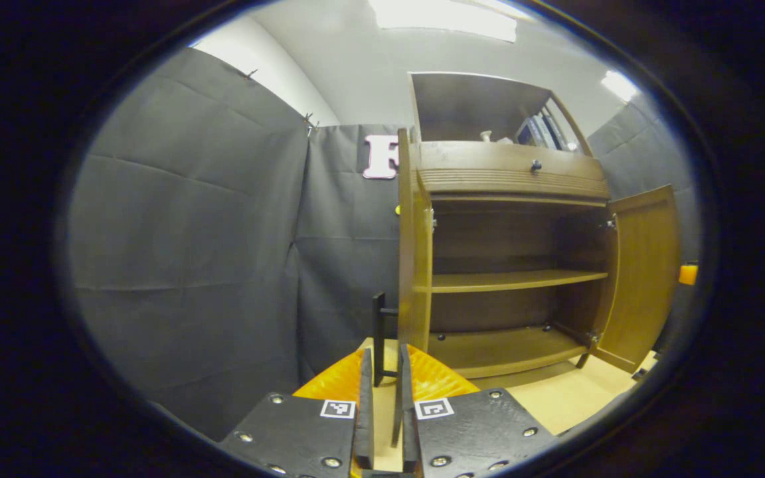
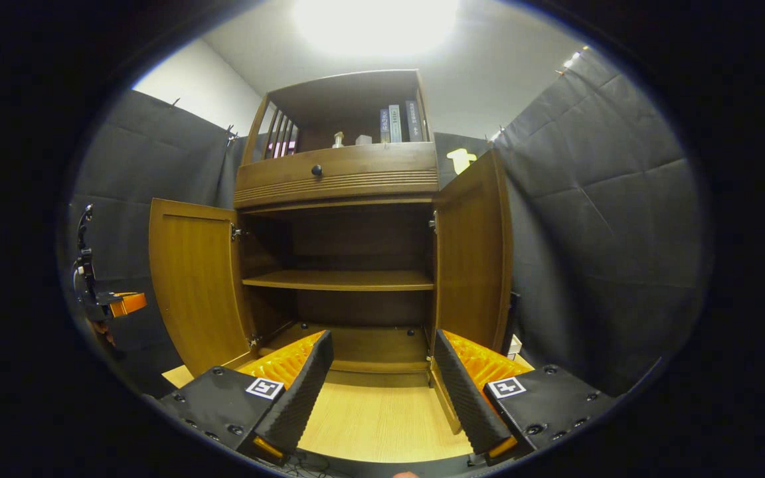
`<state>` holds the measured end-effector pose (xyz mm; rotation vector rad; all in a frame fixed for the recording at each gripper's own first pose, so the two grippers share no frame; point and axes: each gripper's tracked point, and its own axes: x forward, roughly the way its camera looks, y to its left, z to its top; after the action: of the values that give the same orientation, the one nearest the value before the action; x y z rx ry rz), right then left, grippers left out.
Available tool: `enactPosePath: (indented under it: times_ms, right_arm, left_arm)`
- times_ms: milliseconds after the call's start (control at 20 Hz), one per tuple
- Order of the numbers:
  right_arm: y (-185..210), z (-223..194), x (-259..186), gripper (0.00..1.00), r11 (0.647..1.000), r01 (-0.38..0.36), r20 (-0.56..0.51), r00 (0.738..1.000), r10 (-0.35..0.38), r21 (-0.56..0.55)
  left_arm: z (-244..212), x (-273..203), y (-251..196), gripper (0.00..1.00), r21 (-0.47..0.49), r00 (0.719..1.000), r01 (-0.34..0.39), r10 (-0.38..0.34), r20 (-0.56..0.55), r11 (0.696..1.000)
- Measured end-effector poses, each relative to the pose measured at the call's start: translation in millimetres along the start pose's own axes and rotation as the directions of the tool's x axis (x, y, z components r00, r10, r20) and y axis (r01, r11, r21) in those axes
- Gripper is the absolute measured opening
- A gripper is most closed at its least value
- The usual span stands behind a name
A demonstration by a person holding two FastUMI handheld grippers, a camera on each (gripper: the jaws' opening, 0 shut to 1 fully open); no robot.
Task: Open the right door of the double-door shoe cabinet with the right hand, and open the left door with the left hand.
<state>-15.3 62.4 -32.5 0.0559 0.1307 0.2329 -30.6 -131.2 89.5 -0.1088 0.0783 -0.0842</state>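
At the bottom centre of the left gripper view, the left gripper (image 1: 383, 405) has its 2 fingers drawn almost together, clenched on the thin dark edge of the left door (image 1: 414, 252). That door stands edge-on just above them, running up the middle of the frame, swung fully out from the cabinet. Beyond it, centre right, the shoe cabinet (image 1: 512, 265) shows its open interior with 1 shelf (image 1: 515, 280) across the middle and a bare bottom board below. At the far right of the frame the right door (image 1: 645, 275) hangs open. A drawer front with a small dark knob (image 1: 536, 165) sits above the opening, and an upper compartment holding books (image 1: 545, 129) tops the cabinet. Pale wooden flooring (image 1: 575, 398) lies at the lower right.

In the right gripper view, the right gripper (image 2: 382, 392) at the bottom has its 2 fingers spread wide apart, released and holding nothing, over the pale floor. Straight ahead the cabinet fills the centre, with both doors open: one at the left of the frame, the other at centre right, just above the gripper's right-hand finger. At the far left edge, a hand (image 2: 105, 328) holds the other gripper beside the door.
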Motion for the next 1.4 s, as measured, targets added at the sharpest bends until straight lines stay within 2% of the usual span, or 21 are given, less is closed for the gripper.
enactPosePath:
  times_ms: [50, 150, 350, 450, 500, 650, 700, 750, 850, 900, 1250, 1400]
  right_arm:
    - [-6, 3, -6, 0.96, 1.0, 0.004, 0.005, 1.0, -0.004, 0.007]
    - [-14, 8, -17, 0.96, 1.0, 0.007, 0.017, 1.0, -0.007, 0.014]
    - [-25, 20, -37, 0.96, 1.0, 0.017, 0.045, 0.999, -0.017, 0.0]
    - [-29, 23, -46, 0.96, 1.0, 0.021, 0.055, 0.998, -0.02, -0.008]
    - [-29, 24, -50, 0.92, 1.0, 0.021, 0.057, 0.998, -0.021, -0.009]
    - [-31, 21, -60, 0.92, 1.0, 0.025, 0.057, 0.998, -0.024, -0.016]
    - [-32, 20, -64, 0.96, 1.0, 0.026, 0.055, 0.998, -0.025, -0.017]
    - [-32, 18, -66, 0.92, 0.999, 0.029, 0.054, 0.998, -0.028, -0.019]
    - [-31, 14, -73, 0.96, 0.999, 0.033, 0.054, 0.998, -0.032, -0.019]
    - [-31, 13, -75, 0.92, 0.999, 0.035, 0.054, 0.998, -0.034, -0.019]
    - [-34, 4, -82, 0.92, 0.999, 0.044, 0.044, 0.998, -0.044, 0.005]
    - [-36, 6, -83, 0.92, 0.999, 0.05, 0.05, 0.998, -0.05, 0.006]
  left_arm:
    - [3, -14, -6, 0.15, 0.012, 1.0, -0.008, 0.008, -0.002, 1.0]
    - [10, -37, -18, 0.2, 0.025, 1.0, -0.001, 0.001, 0.009, 1.0]
    - [16, -76, -30, 0.2, 0.034, 1.0, -0.004, 0.003, 0.013, 0.999]
    - [18, -85, -29, 0.2, 0.041, 1.0, -0.006, 0.006, 0.013, 0.999]
    - [16, -89, -29, 0.2, 0.044, 1.0, -0.01, 0.009, 0.013, 0.999]
    - [14, -108, -31, 0.2, 0.041, 1.0, -0.016, 0.015, 0.014, 0.999]
    - [14, -115, -29, 0.2, 0.042, 1.0, -0.019, 0.018, 0.017, 0.999]
    - [16, -120, -28, 0.2, 0.044, 1.0, -0.024, 0.023, 0.021, 0.999]
    - [19, -129, -28, 0.2, 0.049, 0.999, -0.028, 0.027, 0.026, 0.998]
    - [19, -132, -28, 0.2, 0.056, 0.999, -0.029, 0.027, 0.03, 0.998]
    - [27, -148, -33, 0.18, 0.063, 0.998, -0.03, 0.026, 0.058, 0.998]
    - [31, -151, -40, 0.48, 0.073, 0.998, -0.023, 0.018, 0.066, 0.997]
